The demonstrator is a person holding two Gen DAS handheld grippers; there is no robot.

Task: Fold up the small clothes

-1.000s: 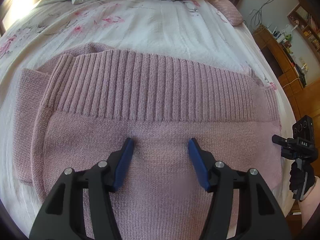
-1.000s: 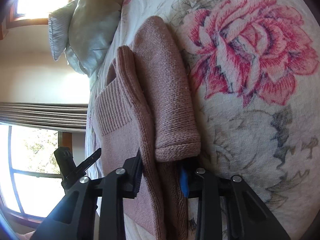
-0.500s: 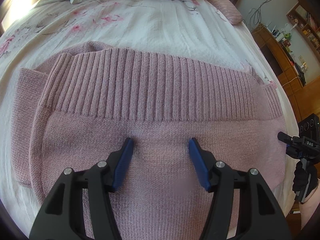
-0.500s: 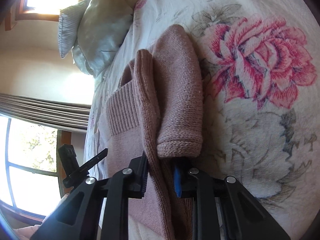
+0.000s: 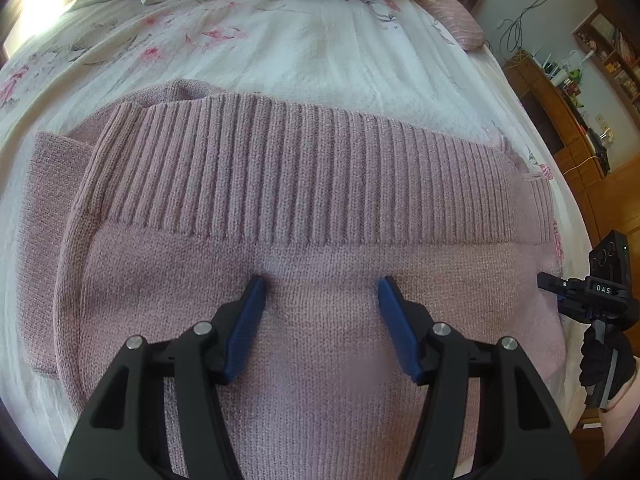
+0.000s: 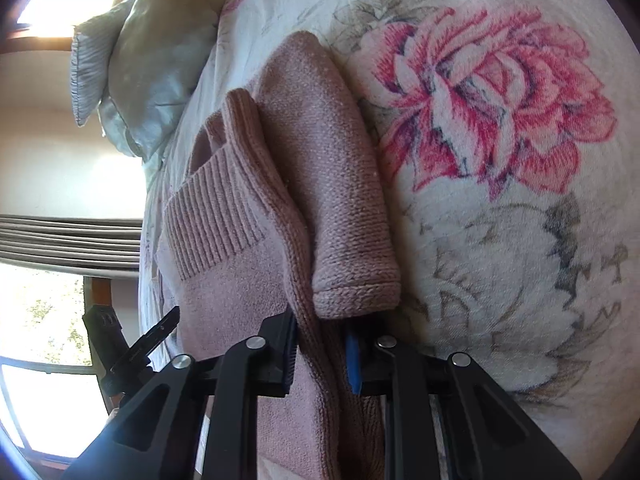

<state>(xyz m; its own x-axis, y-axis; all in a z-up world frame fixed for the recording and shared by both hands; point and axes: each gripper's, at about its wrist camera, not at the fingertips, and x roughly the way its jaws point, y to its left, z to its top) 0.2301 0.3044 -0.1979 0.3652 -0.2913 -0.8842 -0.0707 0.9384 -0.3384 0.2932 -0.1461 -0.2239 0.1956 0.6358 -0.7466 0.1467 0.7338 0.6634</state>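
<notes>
Two hand-held grippers work one pink knitted sweater, which lies spread on the flowered bedsheet of a bed, its ribbed band running across the far side in the left wrist view. The left hand-held gripper hovers over, or rests on, the plain knit just short of that band with its blue pads spread wide and nothing between them. The right hand-held gripper sits at the sweater's side edge, its jaws closed in on a thick doubled ridge of knit, next to a sleeve that lies folded along the body with its cuff nearest the camera. A pale pillow lies farther up the bed.

The step in hand looks like a side fold: the right side is pinched while the left seems placed to steady the middle. The next move probably calls for carrying the pinched edge across the body, keeping the sleeve tucked and the layers from slipping apart.
</notes>
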